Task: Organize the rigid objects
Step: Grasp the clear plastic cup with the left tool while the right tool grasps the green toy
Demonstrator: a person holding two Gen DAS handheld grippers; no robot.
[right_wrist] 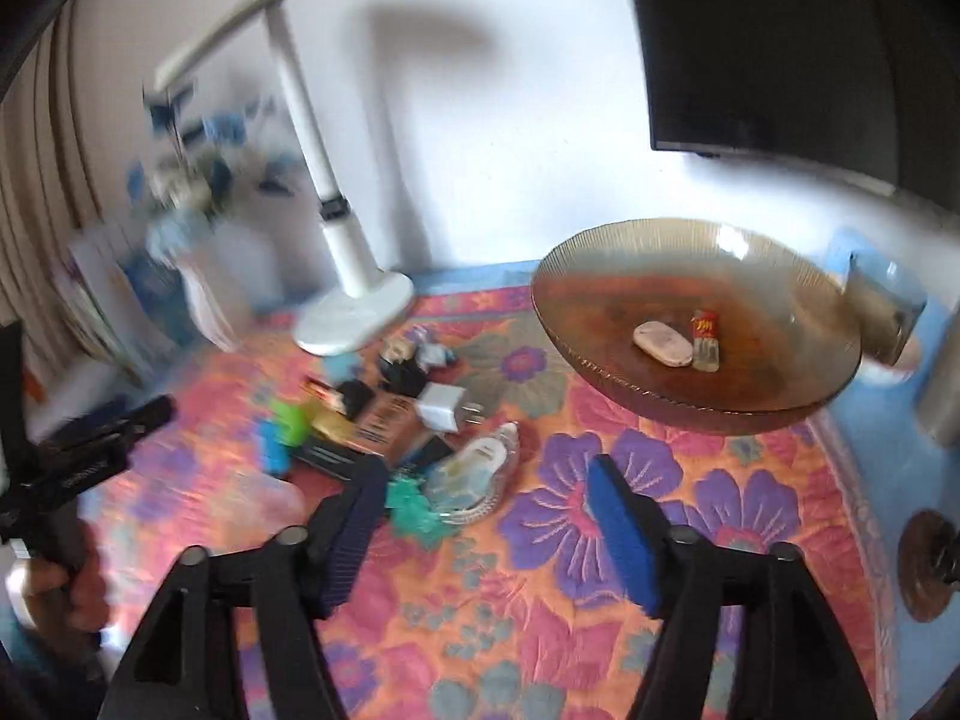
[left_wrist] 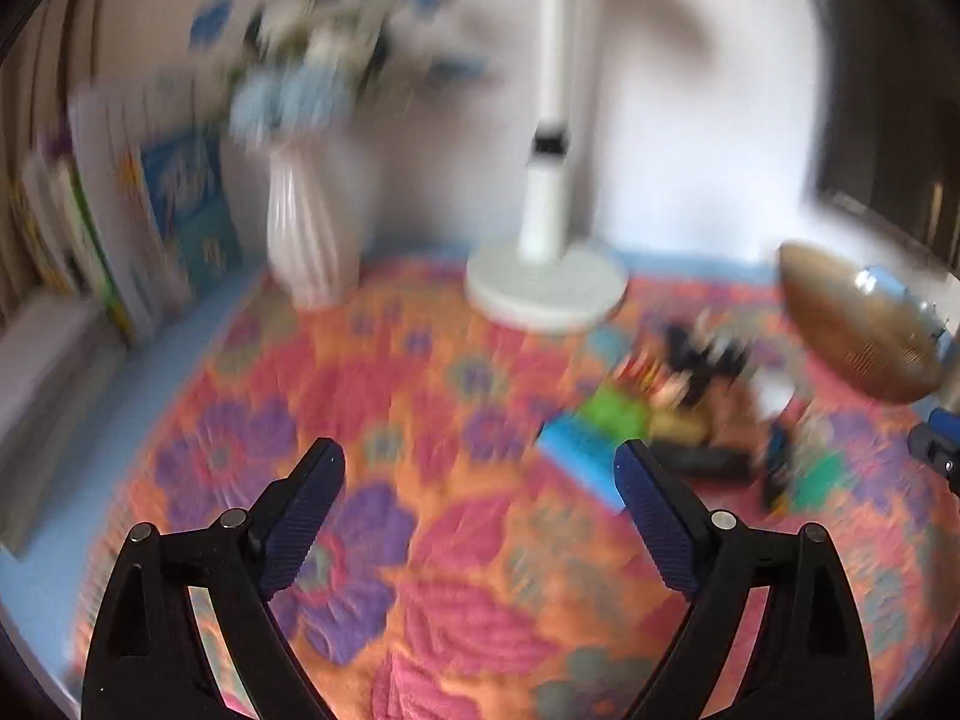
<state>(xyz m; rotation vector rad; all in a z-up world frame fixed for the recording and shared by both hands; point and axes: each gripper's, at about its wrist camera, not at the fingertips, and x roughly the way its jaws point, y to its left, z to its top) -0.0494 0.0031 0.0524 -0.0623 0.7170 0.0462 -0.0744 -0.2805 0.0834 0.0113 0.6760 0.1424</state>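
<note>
A pile of small rigid objects [right_wrist: 390, 420] lies on the floral mat: a white charger [right_wrist: 444, 408], a brown box [right_wrist: 384, 426], a green piece [right_wrist: 291, 417], a clear packet [right_wrist: 480, 474]. The pile shows blurred in the left wrist view [left_wrist: 678, 414]. An amber glass bowl [right_wrist: 750, 276] at the right holds a pale eraser [right_wrist: 663, 343] and a small lighter [right_wrist: 705, 339]; it also shows in the left wrist view [left_wrist: 858, 324]. My right gripper [right_wrist: 486, 480] is open and empty, just before the pile. My left gripper [left_wrist: 480, 468] is open and empty, left of the pile.
A white desk lamp [right_wrist: 354, 306] stands behind the pile. A white vase with blue flowers [left_wrist: 306, 240] and upright books [left_wrist: 138, 228] stand at the back left. A dark screen [right_wrist: 780, 48] hangs on the wall. A round coaster [right_wrist: 927, 564] lies at the right.
</note>
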